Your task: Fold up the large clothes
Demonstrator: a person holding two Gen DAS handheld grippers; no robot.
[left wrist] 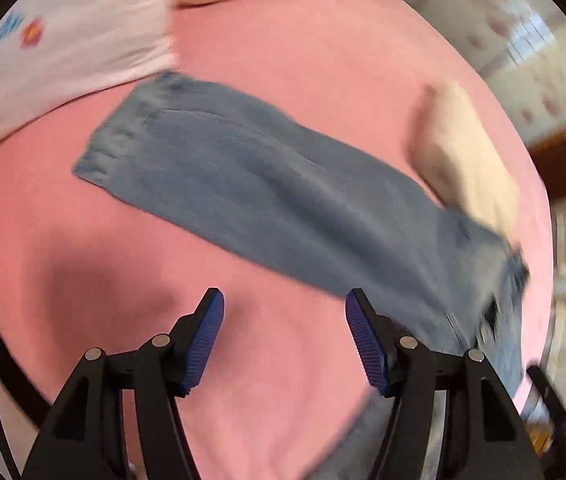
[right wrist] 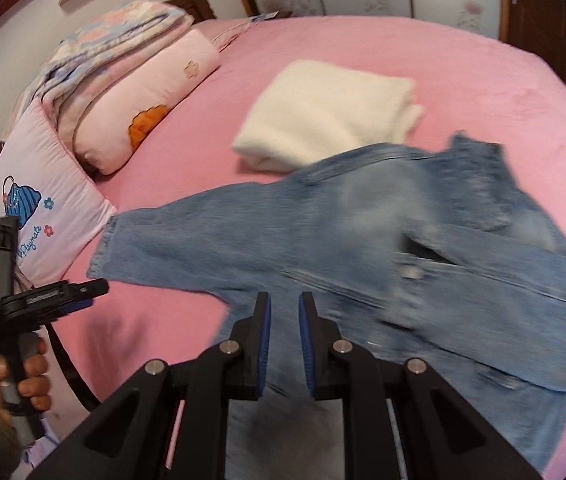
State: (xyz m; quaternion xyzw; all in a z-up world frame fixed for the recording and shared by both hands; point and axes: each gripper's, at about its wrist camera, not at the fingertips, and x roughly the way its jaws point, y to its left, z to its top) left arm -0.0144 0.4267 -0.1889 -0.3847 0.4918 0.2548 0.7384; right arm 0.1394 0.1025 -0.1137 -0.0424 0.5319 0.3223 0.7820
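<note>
A pair of blue jeans [right wrist: 363, 256] is laid across the pink bed sheet [right wrist: 423, 64], toward the bed's near edge. One leg is stretched flat toward the pillow side, its hem [right wrist: 101, 248] lying just beside the embroidered pillow [right wrist: 39, 216]. The wider, waist part is bunched and partly doubled over on the opposite side, with folds overlapping there. In the left wrist view the same leg [left wrist: 267, 188] is seen as a long strip running diagonally over the sheet, blurred by motion.

The right gripper [right wrist: 283, 304] is seen over the near part of the denim with its jaws drawn close together, a narrow gap left between the blue pads. No cloth is visible between the tips; whether fabric is pinched lower down cannot be told. The left gripper [left wrist: 285, 300] is held above bare sheet beside the leg, its jaws spread wide and nothing between them. In the right wrist view it appears at the bed's near pillow-side corner, its handle gripped by a hand [right wrist: 23, 376].

A folded cream garment [right wrist: 327, 116] is set just beyond the jeans, nearer the middle of the bed. A pink bolster [right wrist: 143, 108] and a folded floral quilt [right wrist: 123, 36] are stacked along the headboard edge.
</note>
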